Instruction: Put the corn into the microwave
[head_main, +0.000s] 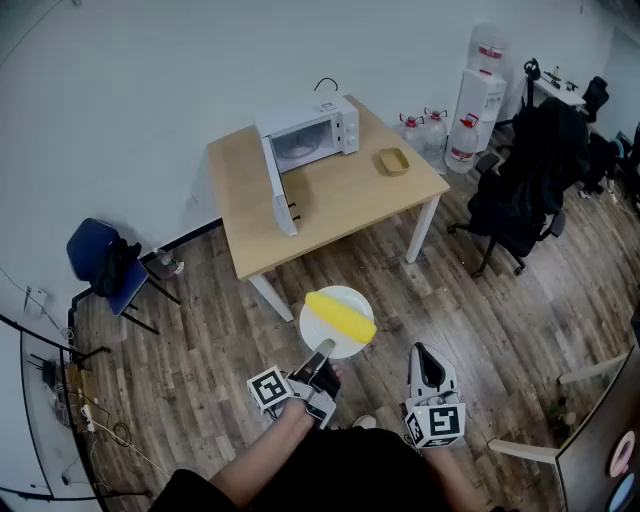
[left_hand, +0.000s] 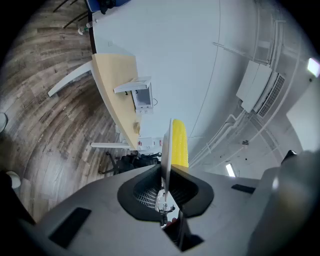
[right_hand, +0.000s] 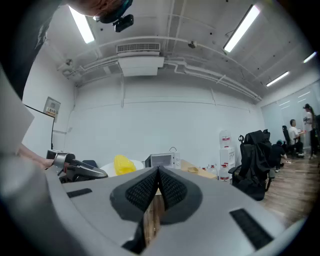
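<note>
A yellow corn cob (head_main: 340, 316) lies on a white plate (head_main: 335, 346) held out over the wood floor. My left gripper (head_main: 325, 348) is shut on the plate's near rim. In the left gripper view the plate (left_hand: 166, 150) stands edge-on between the jaws, with the corn (left_hand: 180, 142) on its right face. The white microwave (head_main: 305, 135) stands on the wooden table (head_main: 340, 200) ahead, its door (head_main: 279, 188) swung open. My right gripper (head_main: 425, 352) hangs to the right of the plate, shut and empty. The right gripper view shows the corn (right_hand: 124, 164) and microwave (right_hand: 161, 160) beyond the jaws.
A small wooden dish (head_main: 394, 161) sits on the table's right side. A black office chair (head_main: 520, 195) stands at the right, a blue chair (head_main: 105, 262) at the left. Water bottles (head_main: 480, 95) line the back wall. Wood floor lies between me and the table.
</note>
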